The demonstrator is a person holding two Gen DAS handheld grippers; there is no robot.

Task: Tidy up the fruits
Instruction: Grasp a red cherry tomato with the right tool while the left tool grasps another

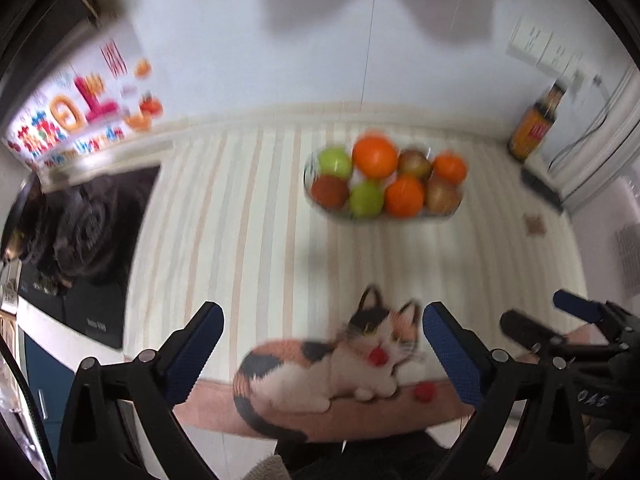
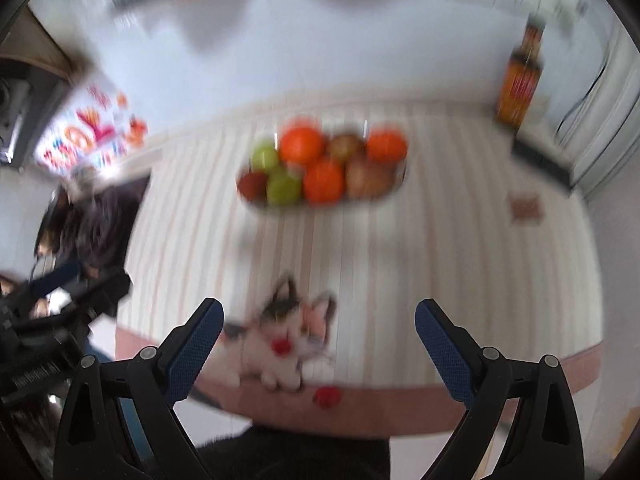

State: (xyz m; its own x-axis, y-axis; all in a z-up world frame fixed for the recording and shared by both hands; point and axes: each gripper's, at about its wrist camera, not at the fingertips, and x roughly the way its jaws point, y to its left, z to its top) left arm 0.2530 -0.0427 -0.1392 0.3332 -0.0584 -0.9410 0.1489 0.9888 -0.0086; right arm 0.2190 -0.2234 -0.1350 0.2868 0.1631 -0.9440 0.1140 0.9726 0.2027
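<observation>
A clear bowl [image 1: 310, 196] holds several fruits: oranges [image 1: 375, 157], green apples [image 1: 335, 162] and reddish apples [image 1: 329, 192]. It stands on a striped mat with a cat picture [image 1: 328, 364], toward the far side. My left gripper [image 1: 322, 322] is open and empty, above the mat's near edge, well short of the bowl. In the right wrist view the bowl [image 2: 400, 176] with oranges [image 2: 301, 145] and green apples [image 2: 283, 188] sits ahead. My right gripper [image 2: 318, 318] is open and empty, also over the near edge. The right gripper also shows at the right of the left wrist view [image 1: 552, 316]. Both views are blurred.
An orange bottle [image 1: 534, 126] stands at the far right by a white appliance [image 1: 600, 160]; it also shows in the right wrist view [image 2: 520, 80]. A black cooktop [image 1: 92, 248] with a dark pan lies left of the mat. A colourful box [image 1: 76, 116] stands behind it.
</observation>
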